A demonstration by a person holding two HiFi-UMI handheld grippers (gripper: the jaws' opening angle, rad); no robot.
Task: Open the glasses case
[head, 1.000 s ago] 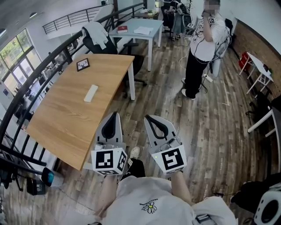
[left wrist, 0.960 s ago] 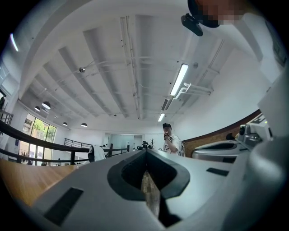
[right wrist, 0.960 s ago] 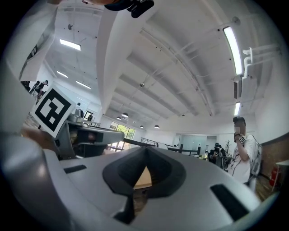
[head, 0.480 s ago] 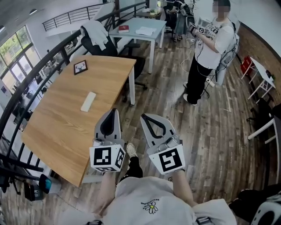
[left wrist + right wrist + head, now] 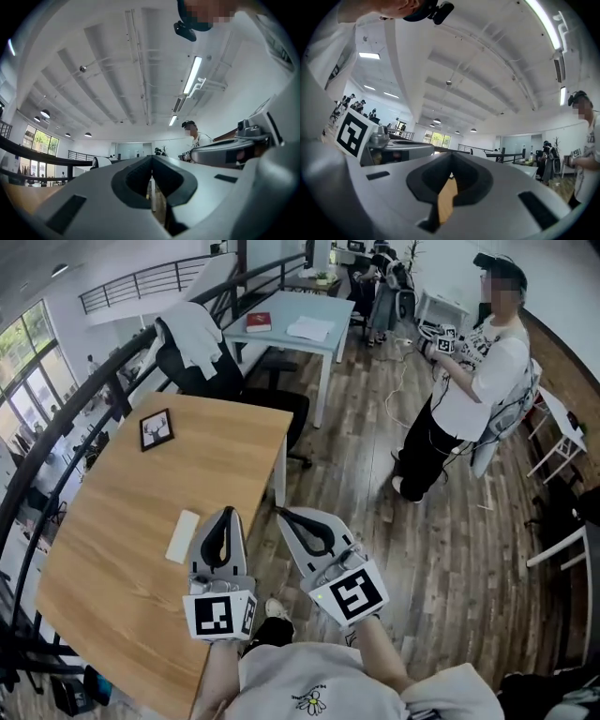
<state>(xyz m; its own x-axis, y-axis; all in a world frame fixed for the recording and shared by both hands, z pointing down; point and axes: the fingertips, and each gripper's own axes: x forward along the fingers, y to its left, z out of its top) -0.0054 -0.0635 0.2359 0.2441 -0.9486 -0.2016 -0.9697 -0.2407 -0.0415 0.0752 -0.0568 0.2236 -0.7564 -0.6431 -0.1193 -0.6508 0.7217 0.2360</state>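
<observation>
Since a second ago the whole view has closed in on the wooden surface (image 5: 112, 549). The white glasses case (image 5: 183, 536), then well ahead of both grippers, now lies just beside the left one. The bystander (image 5: 464, 399) has stepped further off from the surface's far right corner.

Surface: long wooden top, filling the left half of the head view. Its right edge runs away from the operator.

Left gripper (image 5: 225, 514): tips over the surface, just inside its right edge. Fingers (image 5: 136, 180) pressed together, nothing between them.

Right gripper (image 5: 283, 515): tips off the surface, over the floor just beyond that right edge. Fingers (image 5: 464, 176) likewise together and empty; only a strip of the wooden top shows through the slot behind them.

Glasses case: flat on the surface, lid down, in its near half and close to the right edge. Long axis runs roughly along the surface's length, away from the operator. It sits to the left of the left gripper's tips, close but not touching.

Black-framed marker card (image 5: 156, 428): far half of the surface, well apart from the case.

Judgement: approach step, task not begun. The left gripper is the nearer one. The right must cross the surface's edge to reach the case, and both sets of fingers must part first.
</observation>
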